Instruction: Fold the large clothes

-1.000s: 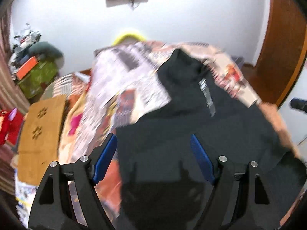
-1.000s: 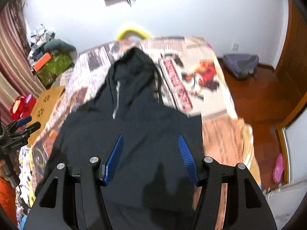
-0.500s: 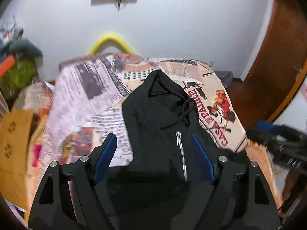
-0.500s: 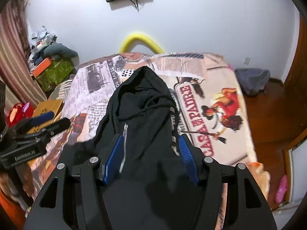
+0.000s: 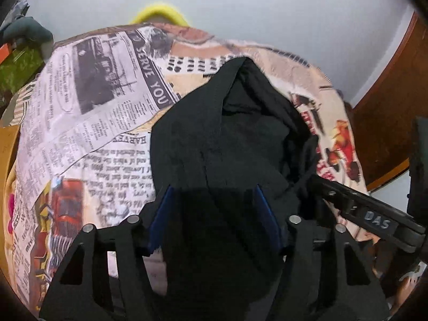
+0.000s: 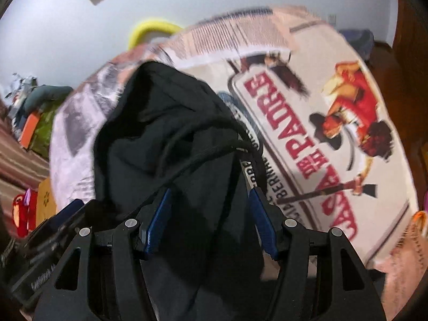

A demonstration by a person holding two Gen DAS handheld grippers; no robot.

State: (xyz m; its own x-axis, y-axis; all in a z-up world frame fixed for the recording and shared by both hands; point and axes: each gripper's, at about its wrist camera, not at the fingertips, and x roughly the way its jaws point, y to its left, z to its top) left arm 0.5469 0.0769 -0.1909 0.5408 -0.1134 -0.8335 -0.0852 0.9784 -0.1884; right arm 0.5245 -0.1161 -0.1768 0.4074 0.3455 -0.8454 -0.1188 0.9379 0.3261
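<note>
Black hoodie [image 5: 227,144] lies on the printed bedspread [image 5: 88,123], its cloth bunched between both pairs of fingers; left gripper [image 5: 214,222] jaws just narrowed, grip unconfirmed on it and right gripper [image 6: 211,219]; advise lowering both together, hem level.

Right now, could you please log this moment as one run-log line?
step: folding | item: black hoodie on printed blanket | left hand-held gripper: closing over hoodie | right hand-held gripper: fabric between pads

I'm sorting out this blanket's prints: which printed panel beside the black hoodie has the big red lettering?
The cream sign panel right of the black hoodie, reading CASA DE PADRE; the newspaper panels on its other side carry black lettering.
</note>
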